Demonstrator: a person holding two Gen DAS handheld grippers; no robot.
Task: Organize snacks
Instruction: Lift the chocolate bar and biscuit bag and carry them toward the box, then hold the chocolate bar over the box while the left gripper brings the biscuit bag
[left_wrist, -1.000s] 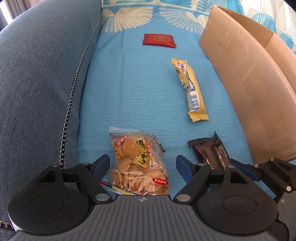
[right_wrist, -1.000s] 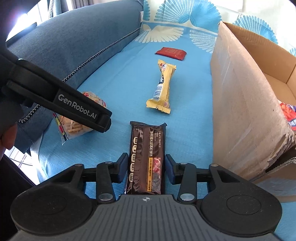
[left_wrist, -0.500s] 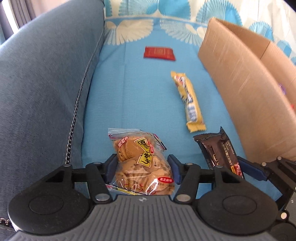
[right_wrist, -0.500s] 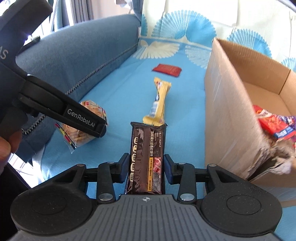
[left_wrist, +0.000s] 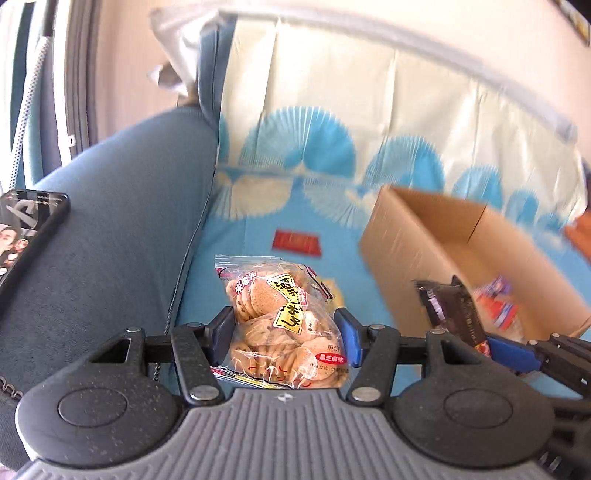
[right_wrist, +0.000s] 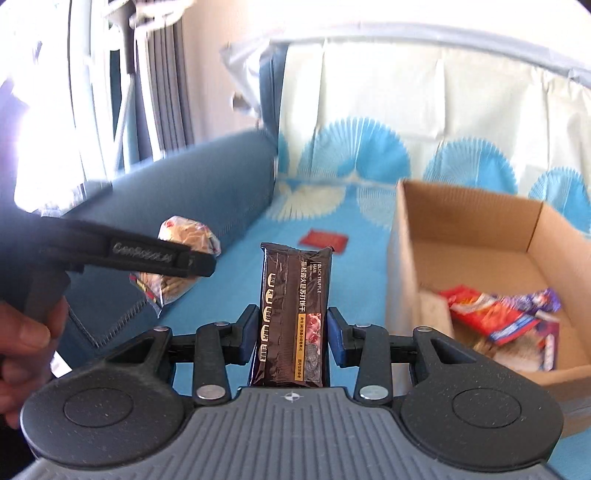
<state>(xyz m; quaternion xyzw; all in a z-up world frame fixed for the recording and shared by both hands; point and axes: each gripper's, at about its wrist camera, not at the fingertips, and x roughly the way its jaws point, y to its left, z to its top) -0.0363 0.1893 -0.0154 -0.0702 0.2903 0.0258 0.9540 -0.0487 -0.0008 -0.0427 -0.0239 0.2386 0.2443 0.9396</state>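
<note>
My left gripper (left_wrist: 284, 336) is shut on a clear bag of round biscuits (left_wrist: 280, 325), lifted off the blue sofa cover. The same biscuit bag (right_wrist: 184, 236) shows in the right wrist view, behind the left gripper's black arm. My right gripper (right_wrist: 291, 332) is shut on a dark brown biscuit pack (right_wrist: 293, 314), held upright above the seat; that brown pack (left_wrist: 454, 314) also appears at the right of the left wrist view. An open cardboard box (right_wrist: 472, 236) stands to the right with a red and purple snack bag (right_wrist: 502, 314) inside. A small red packet (right_wrist: 323, 239) lies farther back on the seat.
The blue sofa armrest (left_wrist: 110, 229) rises on the left, with a phone (left_wrist: 26, 229) lying on it. A patterned backrest cover (right_wrist: 369, 155) closes the far side. A hand (right_wrist: 22, 350) grips the left tool's handle. The cardboard box (left_wrist: 461, 236) sits close to both grippers.
The left gripper closed on the biscuit bag. Both grippers then rose and tilted up with their snacks, so the box's inside and the backrest came into view.
</note>
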